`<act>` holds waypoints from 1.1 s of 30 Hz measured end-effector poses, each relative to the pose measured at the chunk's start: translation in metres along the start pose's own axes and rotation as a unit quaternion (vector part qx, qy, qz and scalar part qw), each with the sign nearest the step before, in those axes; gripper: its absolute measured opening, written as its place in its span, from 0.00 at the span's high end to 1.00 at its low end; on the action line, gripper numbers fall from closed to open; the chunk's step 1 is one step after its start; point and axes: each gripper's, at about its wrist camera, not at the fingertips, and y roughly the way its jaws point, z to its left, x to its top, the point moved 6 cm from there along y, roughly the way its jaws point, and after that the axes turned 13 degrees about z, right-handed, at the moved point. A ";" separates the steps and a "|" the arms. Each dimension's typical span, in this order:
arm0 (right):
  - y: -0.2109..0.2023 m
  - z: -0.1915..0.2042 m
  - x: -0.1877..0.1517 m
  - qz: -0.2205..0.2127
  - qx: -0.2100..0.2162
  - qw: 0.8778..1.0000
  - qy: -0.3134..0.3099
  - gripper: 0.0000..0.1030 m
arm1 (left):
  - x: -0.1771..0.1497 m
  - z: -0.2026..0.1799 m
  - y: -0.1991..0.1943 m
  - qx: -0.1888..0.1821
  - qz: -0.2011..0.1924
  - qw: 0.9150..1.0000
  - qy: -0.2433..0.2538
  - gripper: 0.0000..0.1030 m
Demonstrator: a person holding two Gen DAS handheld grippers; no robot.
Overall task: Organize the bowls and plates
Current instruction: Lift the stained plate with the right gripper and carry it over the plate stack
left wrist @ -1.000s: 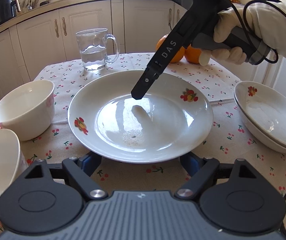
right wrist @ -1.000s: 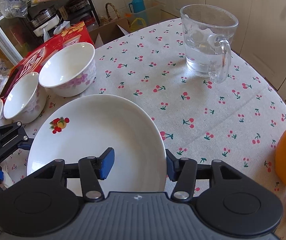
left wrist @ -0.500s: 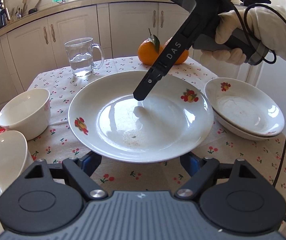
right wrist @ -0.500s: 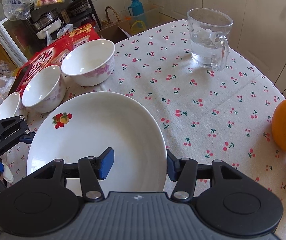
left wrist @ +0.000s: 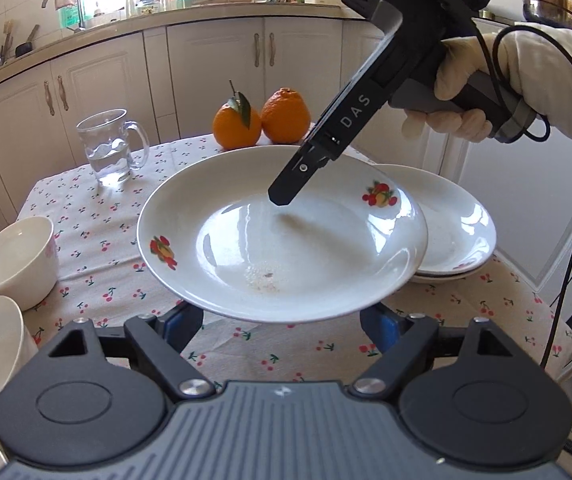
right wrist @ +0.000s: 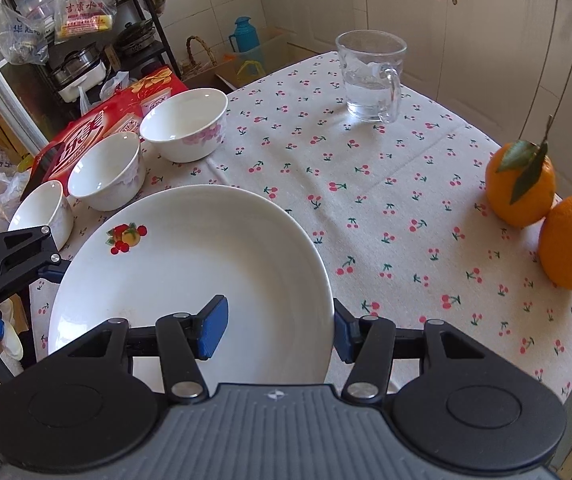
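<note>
A white fruit-printed plate hangs in the air, held from two sides. My left gripper grips its near rim from below. My right gripper pinches the opposite rim, one blue pad inside the plate; its finger reaches over the plate in the left wrist view. The plate's right edge overlaps two stacked plates on the table. Three white bowls stand in a row at the table's left.
A glass mug of water and two oranges stand at the far side of the cherry-print tablecloth. A red box lies beyond the bowls. Kitchen cabinets surround the table.
The plate has been carried to the right and lifted, both grippers holding it. It now overlaps the stacked plates. The bowls and mug have shifted left in view.
</note>
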 end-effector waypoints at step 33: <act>-0.028 -0.049 -0.120 -0.035 -0.028 0.992 0.121 0.42 | 0.025 -0.069 0.029 -0.052 0.022 0.995 0.085 0.17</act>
